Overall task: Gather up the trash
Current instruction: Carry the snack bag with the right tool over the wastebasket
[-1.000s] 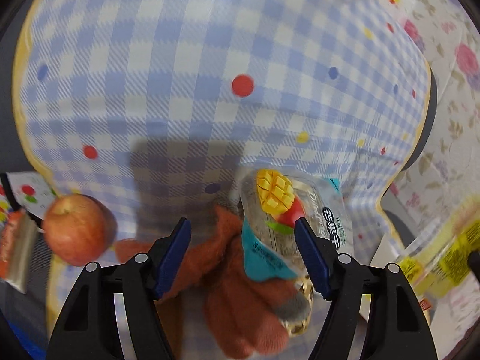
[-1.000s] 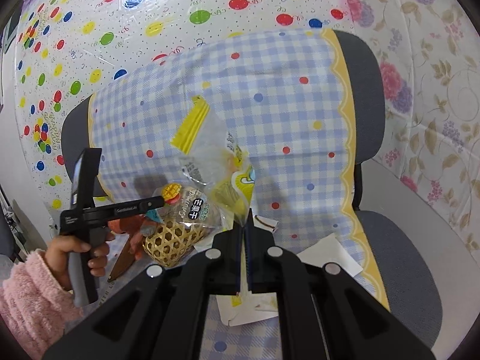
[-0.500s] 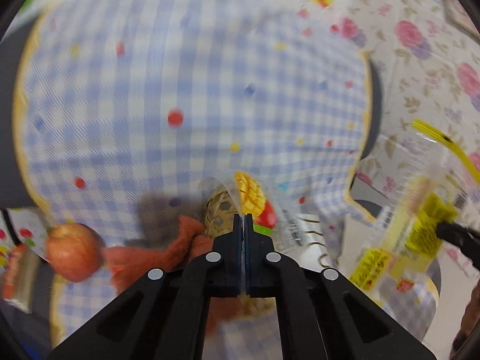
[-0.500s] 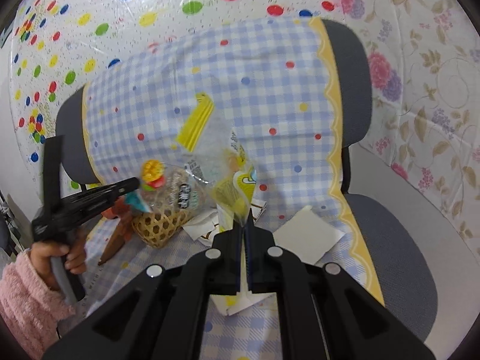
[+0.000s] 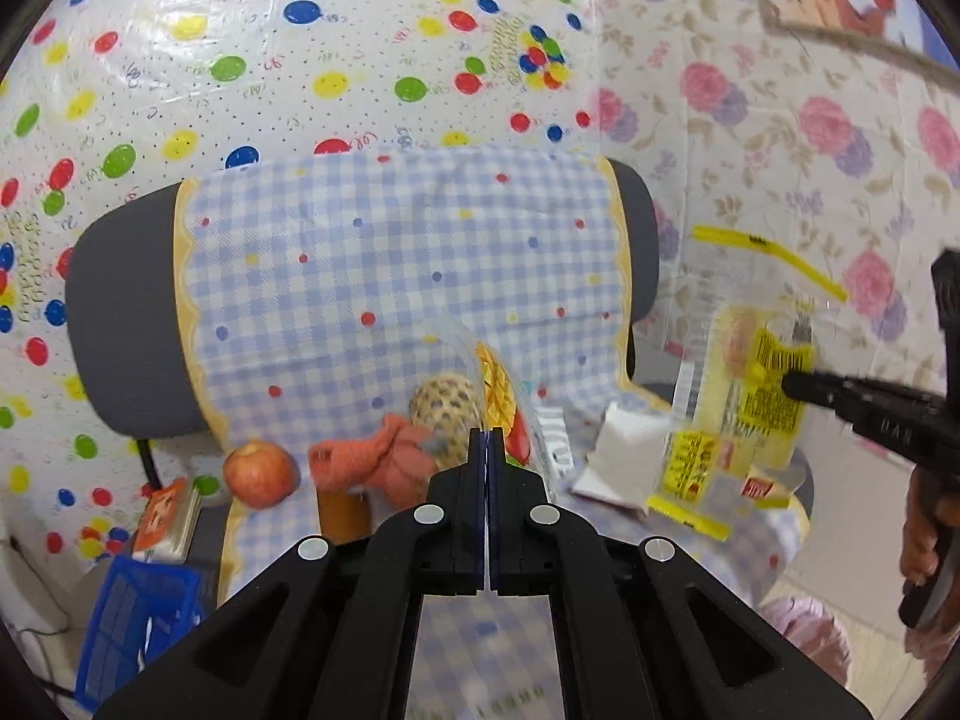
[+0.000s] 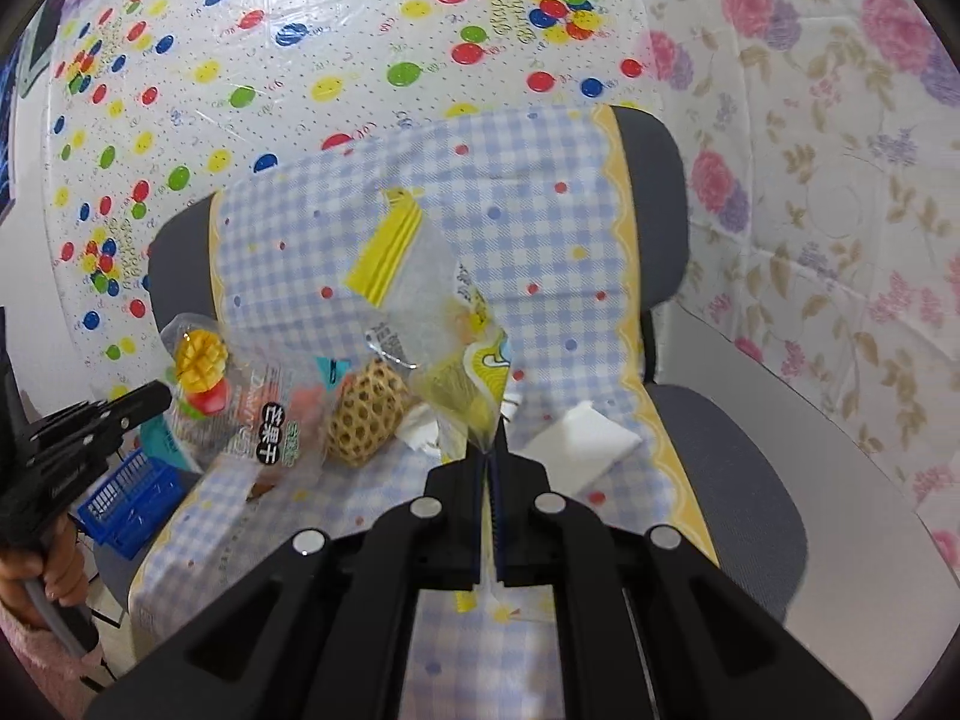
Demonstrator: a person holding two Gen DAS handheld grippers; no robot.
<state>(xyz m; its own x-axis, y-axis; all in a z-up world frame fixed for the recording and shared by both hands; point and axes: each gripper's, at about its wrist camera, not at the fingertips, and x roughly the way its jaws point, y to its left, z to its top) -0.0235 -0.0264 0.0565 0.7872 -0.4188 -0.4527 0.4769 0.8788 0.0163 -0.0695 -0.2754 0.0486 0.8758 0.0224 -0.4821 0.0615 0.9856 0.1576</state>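
My left gripper (image 5: 486,433) is clamped on a crinkly clear fruit-print wrapper (image 6: 240,402), held up over the checked cloth (image 5: 390,276) on the chair. My right gripper (image 6: 489,450) is pinched on a clear zip bag (image 6: 432,300) w/ yellow strip, lifted too. Woven basket (image 6: 363,414), fuzzy orange cloth (image 5: 384,456), round apple (image 5: 261,474), flat white paper (image 6: 579,444) sit on seat.

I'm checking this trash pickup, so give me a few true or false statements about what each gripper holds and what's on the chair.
1. The left gripper is shut on the clear mango-print wrapper. True.
2. The right gripper is open and empty. False: it is shut on the clear zip bag with a yellow strip.
3. The red apple is inside the bag. False: it rests on the blue checked cloth.
4. The small woven basket sits on the chair. True.
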